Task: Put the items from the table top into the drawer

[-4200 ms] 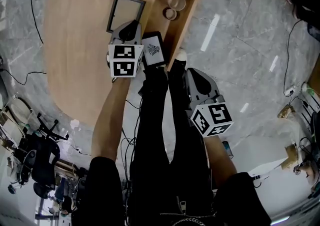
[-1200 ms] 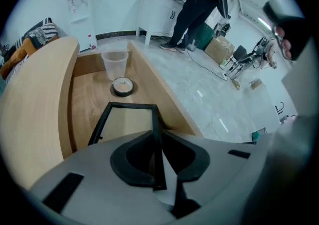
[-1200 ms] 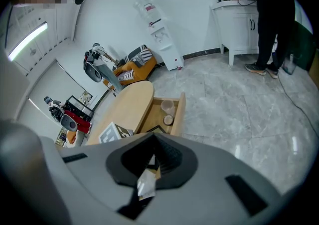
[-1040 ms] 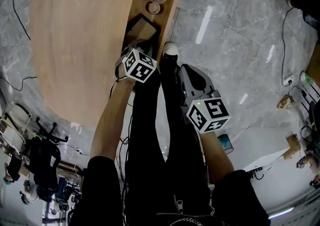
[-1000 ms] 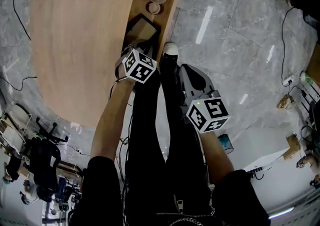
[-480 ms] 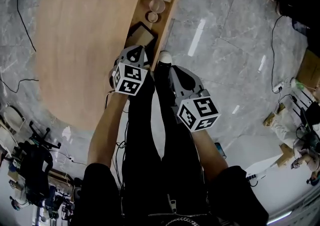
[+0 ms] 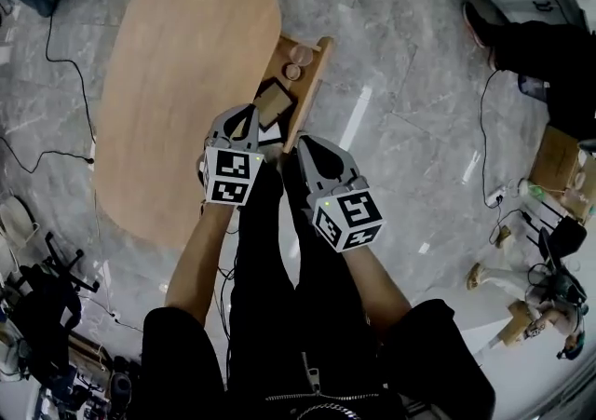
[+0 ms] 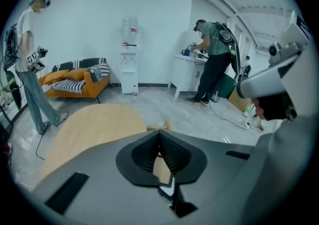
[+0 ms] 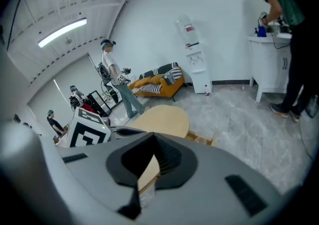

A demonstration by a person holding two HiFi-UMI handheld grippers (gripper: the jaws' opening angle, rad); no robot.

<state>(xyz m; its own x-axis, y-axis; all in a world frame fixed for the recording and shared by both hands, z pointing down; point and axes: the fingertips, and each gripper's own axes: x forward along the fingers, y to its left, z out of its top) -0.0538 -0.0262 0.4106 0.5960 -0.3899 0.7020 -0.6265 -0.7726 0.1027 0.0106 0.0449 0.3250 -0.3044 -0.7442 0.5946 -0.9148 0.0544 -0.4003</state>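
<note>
The items are seen lying in the open drawer (image 7: 313,81), which is pulled out from the right-hand side of the oval wooden table (image 7: 177,101). A pale cup (image 7: 303,53) is set at the drawer's far end and a small round object (image 7: 291,71) just beside it. A picture frame (image 7: 273,103) is laid nearer the middle, and a flat white and dark item (image 7: 269,135) at the near end is partly covered by the grippers; what the round object and the flat item are cannot be told. The left gripper (image 7: 248,113) is held over the near end of the drawer, at the table's edge, and is pointed obliquely downward. In the left gripper view its jaws are brought together with nothing between them, and tan and white surfaces are glimpsed below through the slot behind the tips. The right gripper (image 7: 304,142) is held just beside it, over the drawer's outer wall. Its jaws are likewise seen closed and empty in the right gripper view, where the marker cube (image 9: 89,128) of the left gripper is shown at the left. Both grippers are carried on bare forearms above legs in black trousers (image 7: 279,297). The table is stood on a grey marble floor (image 7: 400,64), across which black cables (image 7: 51,46) are trailed. Farther off, an orange sofa (image 8: 75,80), a water dispenser (image 8: 129,54) and a person (image 8: 212,54) at a white counter (image 8: 185,72) are shown against a white wall.
</note>
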